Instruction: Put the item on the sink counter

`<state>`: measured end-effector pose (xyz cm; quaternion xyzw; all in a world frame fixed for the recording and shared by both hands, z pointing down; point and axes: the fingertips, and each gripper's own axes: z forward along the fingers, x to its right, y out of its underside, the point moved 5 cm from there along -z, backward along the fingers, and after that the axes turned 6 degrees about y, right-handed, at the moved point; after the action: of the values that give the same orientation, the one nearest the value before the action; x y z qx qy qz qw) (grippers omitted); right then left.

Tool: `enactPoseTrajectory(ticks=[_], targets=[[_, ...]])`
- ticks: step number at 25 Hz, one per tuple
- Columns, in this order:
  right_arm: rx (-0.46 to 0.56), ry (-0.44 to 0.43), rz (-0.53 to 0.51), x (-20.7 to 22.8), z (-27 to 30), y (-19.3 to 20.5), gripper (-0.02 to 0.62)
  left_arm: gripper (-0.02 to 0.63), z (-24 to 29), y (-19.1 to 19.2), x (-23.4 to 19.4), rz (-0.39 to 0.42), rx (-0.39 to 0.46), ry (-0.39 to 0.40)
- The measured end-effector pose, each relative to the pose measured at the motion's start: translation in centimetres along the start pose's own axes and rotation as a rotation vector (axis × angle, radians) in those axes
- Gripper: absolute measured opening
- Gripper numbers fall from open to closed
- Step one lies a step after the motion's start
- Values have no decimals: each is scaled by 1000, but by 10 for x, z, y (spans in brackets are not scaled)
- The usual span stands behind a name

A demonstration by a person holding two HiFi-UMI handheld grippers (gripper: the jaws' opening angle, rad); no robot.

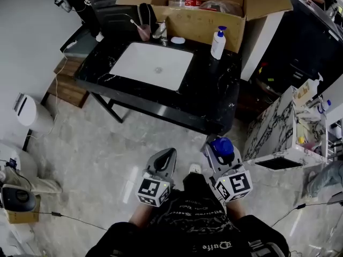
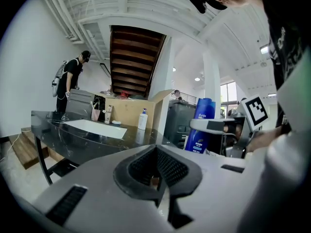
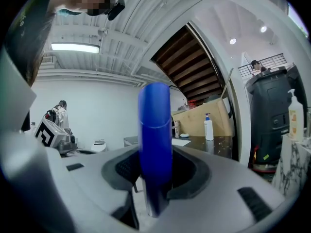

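The black marble sink worktop stands far ahead across the floor. The right claw, nearer its right end, is clamped on an upright blue bottle. The left claw is closed and empty.

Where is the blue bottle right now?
The blue bottle is clamped in the right gripper, low and right of centre in the head view. It is beside the left gripper, not yet over the black sink counter.

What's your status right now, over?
Left gripper shut, empty. Right gripper shut on blue bottle. Sink counter ahead, not yet reached. Nothing blocks the way.
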<state>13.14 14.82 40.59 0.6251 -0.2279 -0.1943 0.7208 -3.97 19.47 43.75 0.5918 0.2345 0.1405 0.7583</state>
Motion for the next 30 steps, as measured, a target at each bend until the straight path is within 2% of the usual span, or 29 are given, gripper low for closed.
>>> enactPoseTrajectory(ticks=[7,11,16,22,25,30], targets=[[7,-36,7,60,50,-16,144,6,77,-26,-10,14,15,3],[4,-103,15,85,70,-18,144,6,113,-34,-11,0,19,-10],[-20,-135,4,107,89,-19,144,6,138,-38,-17,-13,52,-77],[-47,-159,34,120,104,-21,144,6,153,-36,-29,-48,28,-97],[-45,-152,52,128,114,-24,144,6,166,-37,-37,-38,18,-81],[-53,-87,52,142,133,-22,144,6,192,-45,-63,-19,6,-43]])
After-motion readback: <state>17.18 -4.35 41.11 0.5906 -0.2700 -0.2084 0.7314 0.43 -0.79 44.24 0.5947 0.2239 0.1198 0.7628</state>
